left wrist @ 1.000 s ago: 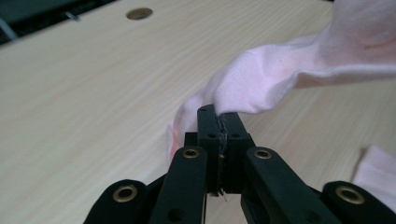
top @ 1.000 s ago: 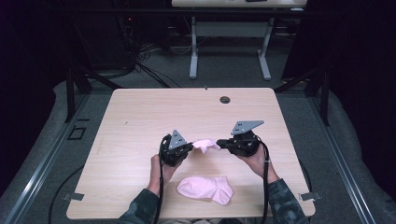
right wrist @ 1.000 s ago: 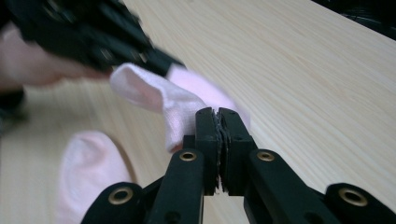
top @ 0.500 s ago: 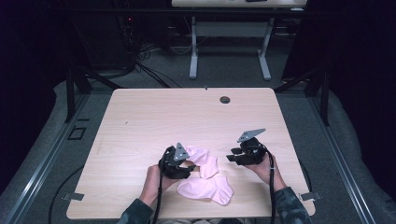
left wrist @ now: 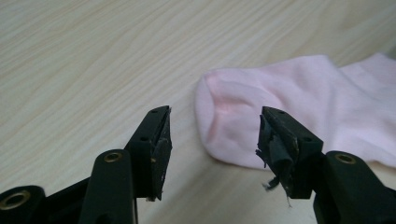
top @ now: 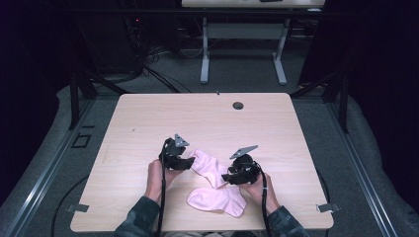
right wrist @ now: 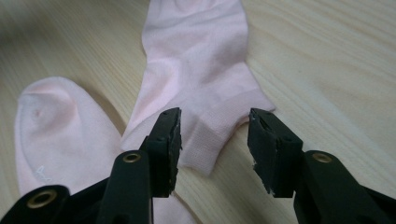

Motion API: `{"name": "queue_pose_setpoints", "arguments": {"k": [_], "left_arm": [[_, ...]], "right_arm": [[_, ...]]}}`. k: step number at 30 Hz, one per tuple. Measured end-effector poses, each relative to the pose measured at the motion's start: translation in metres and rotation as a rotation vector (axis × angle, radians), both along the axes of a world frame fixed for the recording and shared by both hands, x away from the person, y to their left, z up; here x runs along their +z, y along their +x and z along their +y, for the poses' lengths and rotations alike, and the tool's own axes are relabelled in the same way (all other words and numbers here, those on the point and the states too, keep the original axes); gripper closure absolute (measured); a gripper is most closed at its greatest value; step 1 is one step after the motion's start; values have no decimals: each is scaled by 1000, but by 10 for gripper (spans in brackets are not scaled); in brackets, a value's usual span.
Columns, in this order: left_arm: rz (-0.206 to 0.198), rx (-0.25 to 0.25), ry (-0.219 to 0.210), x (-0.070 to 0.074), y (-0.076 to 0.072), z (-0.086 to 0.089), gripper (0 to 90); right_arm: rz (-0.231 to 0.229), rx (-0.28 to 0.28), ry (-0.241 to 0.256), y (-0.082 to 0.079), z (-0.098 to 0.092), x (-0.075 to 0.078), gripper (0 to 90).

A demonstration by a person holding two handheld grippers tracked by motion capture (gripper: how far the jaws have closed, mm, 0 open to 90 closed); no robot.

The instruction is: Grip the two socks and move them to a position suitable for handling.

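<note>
Wooden table (top: 148, 123) — two pink socks (top: 210, 167); left gripper (left wrist: 212, 135), right gripper (right wrist: 214, 135) both agape — empty.

The high view looks forward and down from above the person's side onto the whole bench (top: 148, 123). Each gripper view sits low and close, looking along its own fingers (left wrist: 154, 144) (right wrist: 273, 149). All three share the same pink sock (top: 210, 167) (left wrist: 280, 102) (right wrist: 196, 70).
</note>
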State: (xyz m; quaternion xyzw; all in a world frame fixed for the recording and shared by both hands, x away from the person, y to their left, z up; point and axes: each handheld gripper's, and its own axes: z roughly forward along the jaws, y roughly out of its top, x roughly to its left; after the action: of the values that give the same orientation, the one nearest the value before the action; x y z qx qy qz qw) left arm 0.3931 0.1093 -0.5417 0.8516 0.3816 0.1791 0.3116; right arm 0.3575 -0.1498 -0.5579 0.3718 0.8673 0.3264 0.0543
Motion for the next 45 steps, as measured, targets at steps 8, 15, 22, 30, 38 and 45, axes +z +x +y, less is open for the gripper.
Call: {"name": "queue_pose_setpoints", "arguments": {"k": [8, 15, 22, 30, 38, 45], "left_arm": [[47, -32, 85, -19, 21, -18, 652], [57, -26, 90, -22, 22, -18, 866], [90, -11, 47, -23, 17, -12, 881], [129, 3, -2, -22, -1, -9, 878], [132, 21, -37, -13, -16, -9, 618], [99, 62, -37, 0, -10, 1, 405]], "right_arm": [[-12, 23, -62, -1, 4, -4, 785], [-29, 32, -74, -3, 3, -6, 857], [-42, 17, -108, 2, -4, -4, 865], [-54, -1, -168, 12, -18, -1, 842], [-43, -30, -88, 11, -30, 5, 644], [-31, -83, 10, 2, -34, 8, 532]]}}
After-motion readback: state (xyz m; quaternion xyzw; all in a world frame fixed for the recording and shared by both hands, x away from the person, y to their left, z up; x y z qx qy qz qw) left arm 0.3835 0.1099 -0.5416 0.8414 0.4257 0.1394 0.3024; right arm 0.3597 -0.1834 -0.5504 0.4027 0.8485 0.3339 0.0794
